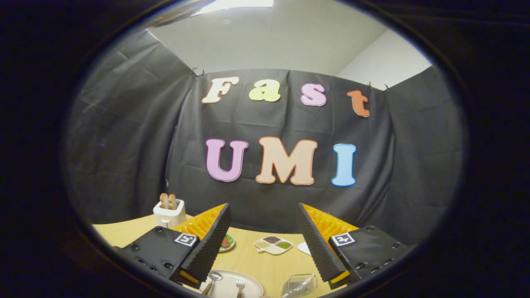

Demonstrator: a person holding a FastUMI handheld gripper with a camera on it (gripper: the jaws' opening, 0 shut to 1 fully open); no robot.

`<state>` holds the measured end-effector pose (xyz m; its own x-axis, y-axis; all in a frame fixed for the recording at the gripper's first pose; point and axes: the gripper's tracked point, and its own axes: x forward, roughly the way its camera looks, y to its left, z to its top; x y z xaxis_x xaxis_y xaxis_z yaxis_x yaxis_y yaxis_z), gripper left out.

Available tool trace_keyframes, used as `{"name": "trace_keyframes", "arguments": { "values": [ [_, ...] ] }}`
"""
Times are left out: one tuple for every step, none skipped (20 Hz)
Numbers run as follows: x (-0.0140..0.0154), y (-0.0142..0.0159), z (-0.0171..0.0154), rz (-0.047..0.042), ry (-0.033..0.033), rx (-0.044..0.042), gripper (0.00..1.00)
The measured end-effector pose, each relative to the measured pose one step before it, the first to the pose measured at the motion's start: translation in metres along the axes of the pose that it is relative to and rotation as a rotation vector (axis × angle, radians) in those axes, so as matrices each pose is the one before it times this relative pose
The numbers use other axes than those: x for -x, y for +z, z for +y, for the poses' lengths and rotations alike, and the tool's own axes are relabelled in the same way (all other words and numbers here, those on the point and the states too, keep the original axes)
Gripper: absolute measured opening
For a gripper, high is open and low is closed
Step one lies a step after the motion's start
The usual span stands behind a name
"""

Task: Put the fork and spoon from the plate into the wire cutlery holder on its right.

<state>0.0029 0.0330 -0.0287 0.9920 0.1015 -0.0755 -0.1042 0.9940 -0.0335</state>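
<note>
My gripper (263, 211) is open, raised above the table, with nothing between its fingers. Below and between the fingers lies a white plate (227, 286) on the wooden table (256, 265). A spoon (213, 278) and a fork (240, 285) rest on the plate side by side, spoon on the left. To the right of the plate stands the wire cutlery holder (300, 284), seen from above. Both lie well below the fingertips.
A white toaster (169, 213) with two bread slices stands at the back left. A small plate with food (227, 242) sits behind the left finger. A divided dish (273, 244) with several fillings lies mid-table, and a white object (304, 248) lies beside the right finger.
</note>
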Motion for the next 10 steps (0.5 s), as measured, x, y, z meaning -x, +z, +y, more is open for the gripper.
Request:
{"name": "trace_keyframes", "arguments": {
  "values": [
    [0.00008, -0.00474, 0.00099, 0.01523, 0.00953, -0.00147, 1.00],
    [0.00026, -0.00247, -0.00016, 0.00817, 0.00160, 0.00057, 1.00],
    [-0.00121, -0.00198, -0.00082, 0.00606, 0.00022, 0.00204, 1.00],
    [-0.00111, -0.00311, -0.00047, 0.00634, 0.00047, 0.00292, 1.00],
    [-0.00196, -0.00631, 0.00245, 0.01420, 0.00888, 0.00387, 1.00],
    [-0.00170, -0.00795, 0.00278, 0.02181, 0.01162, 0.00585, 1.00],
    [-0.00148, -0.00932, 0.00286, 0.02801, 0.01392, 0.00664, 1.00],
    [-0.00090, -0.00952, 0.00305, 0.02803, 0.01646, 0.00293, 1.00],
    [-0.00145, -0.00711, 0.00224, 0.02220, 0.00857, -0.00072, 1.00],
    [-0.00028, -0.00663, -0.00042, 0.01716, 0.00679, -0.00269, 1.00]
  ]
}}
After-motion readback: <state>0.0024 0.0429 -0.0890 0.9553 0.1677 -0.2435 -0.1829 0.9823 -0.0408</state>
